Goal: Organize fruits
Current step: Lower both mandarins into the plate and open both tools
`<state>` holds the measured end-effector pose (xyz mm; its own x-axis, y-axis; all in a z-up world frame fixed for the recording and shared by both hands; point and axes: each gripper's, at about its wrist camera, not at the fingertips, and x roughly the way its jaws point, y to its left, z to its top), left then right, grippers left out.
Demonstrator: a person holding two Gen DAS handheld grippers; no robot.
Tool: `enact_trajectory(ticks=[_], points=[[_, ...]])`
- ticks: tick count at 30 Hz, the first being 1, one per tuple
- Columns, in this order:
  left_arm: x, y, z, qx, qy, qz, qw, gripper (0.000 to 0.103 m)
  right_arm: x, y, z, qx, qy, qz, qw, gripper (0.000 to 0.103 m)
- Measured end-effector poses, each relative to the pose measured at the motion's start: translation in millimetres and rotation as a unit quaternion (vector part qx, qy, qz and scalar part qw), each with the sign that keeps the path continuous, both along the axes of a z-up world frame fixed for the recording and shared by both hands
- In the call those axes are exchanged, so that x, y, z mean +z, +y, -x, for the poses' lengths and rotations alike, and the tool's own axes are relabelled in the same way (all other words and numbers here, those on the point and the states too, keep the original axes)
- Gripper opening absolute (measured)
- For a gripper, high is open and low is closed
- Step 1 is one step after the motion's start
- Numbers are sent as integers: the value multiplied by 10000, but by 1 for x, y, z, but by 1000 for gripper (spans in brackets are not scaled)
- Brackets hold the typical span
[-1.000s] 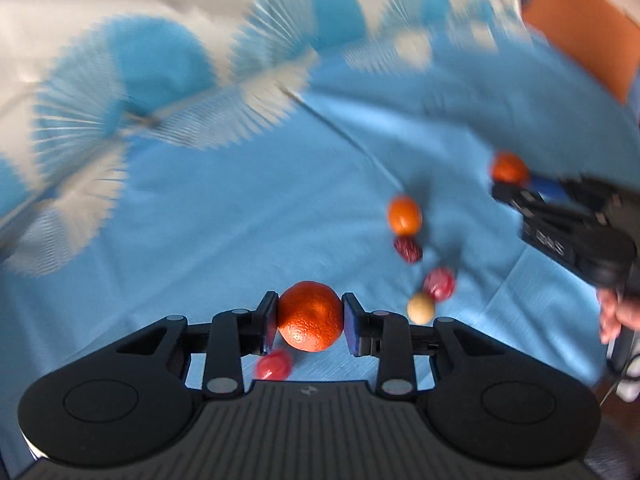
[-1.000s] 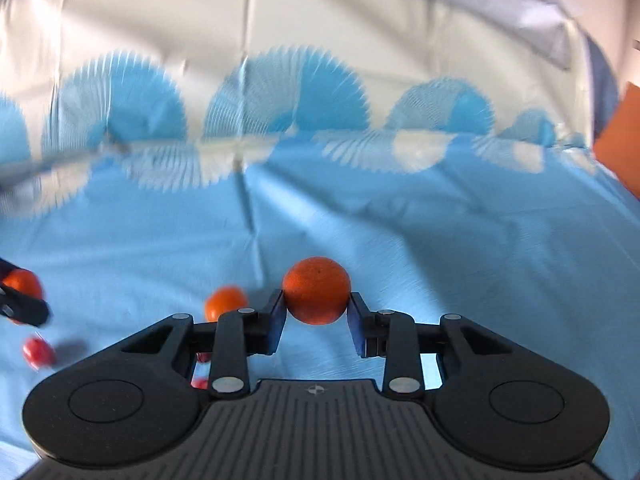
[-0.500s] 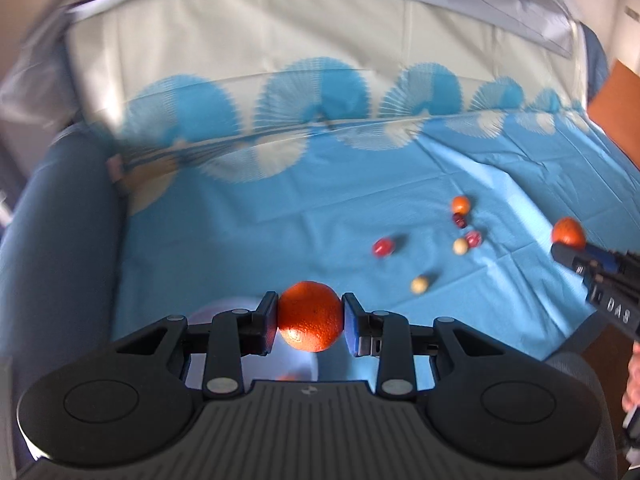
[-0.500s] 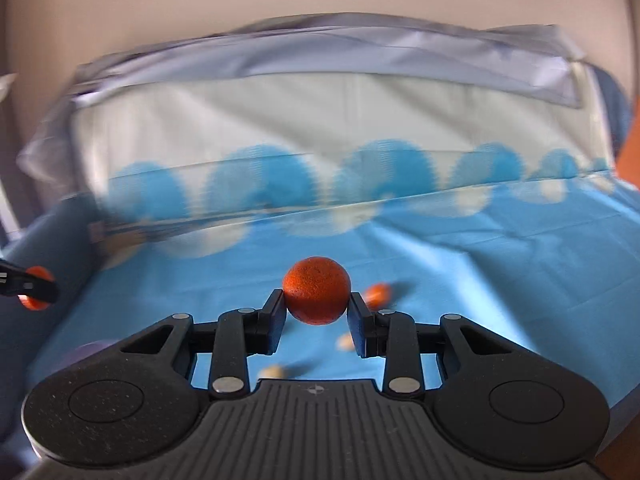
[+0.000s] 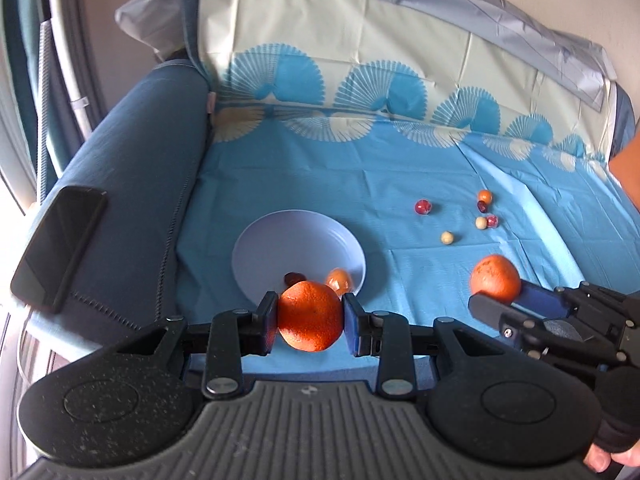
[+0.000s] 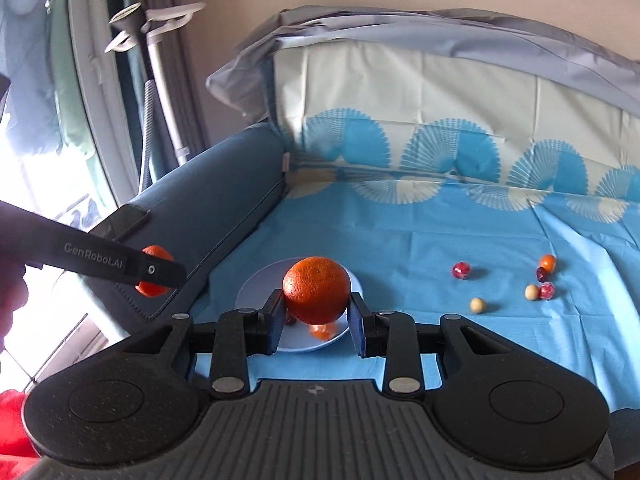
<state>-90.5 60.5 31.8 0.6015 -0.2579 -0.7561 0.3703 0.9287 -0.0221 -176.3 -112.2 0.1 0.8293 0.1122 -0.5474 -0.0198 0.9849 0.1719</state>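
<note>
Two oranges held over the plate

Now the blue cloth (image 5: 320, 184) spreads widest, bearing a pale plate (image 5: 280, 240). Left gripper (image 5: 310, 322) clamps an orange (image 5: 310, 316); right gripper (image 6: 316, 316) clamps a second orange (image 6: 316, 290). Small fruits (image 5: 424, 207) lie scattered beyond.

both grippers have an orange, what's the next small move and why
Probably lower the left gripper over the plate and release its orange: it hangs at the plate's near rim, where two small fruits already lie.

Orange mandarin (image 5: 310, 316); lilac plate (image 5: 280, 240); blue fan-print cloth (image 5: 320, 184).
</note>
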Motion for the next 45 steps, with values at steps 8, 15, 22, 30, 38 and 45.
enact_trajectory(ticks=[8, 15, 22, 30, 38, 45], points=[[1, 25, 18, 165, -79, 275, 9995, 37, 8, 23, 17, 118, -20, 328, 9994, 35], [4, 31, 18, 251, -134, 373, 9989, 37, 9, 31, 16, 143, -27, 471, 9988, 35], [1, 28, 11, 257, -125, 331, 9990, 37, 5, 31, 13, 137, 58, 461, 9988, 35], [-1, 23, 0, 260, -80, 318, 9991, 37, -1, 30, 5, 132, 166, 429, 9989, 35], [-7, 19, -18, 270, -27, 240, 9993, 37, -7, 28, -7, 115, 303, 396, 9987, 35], [-17, 11, -45, 295, 91, 181, 9994, 37, -18, 22, -33, 73, 421, 376, 9984, 35]])
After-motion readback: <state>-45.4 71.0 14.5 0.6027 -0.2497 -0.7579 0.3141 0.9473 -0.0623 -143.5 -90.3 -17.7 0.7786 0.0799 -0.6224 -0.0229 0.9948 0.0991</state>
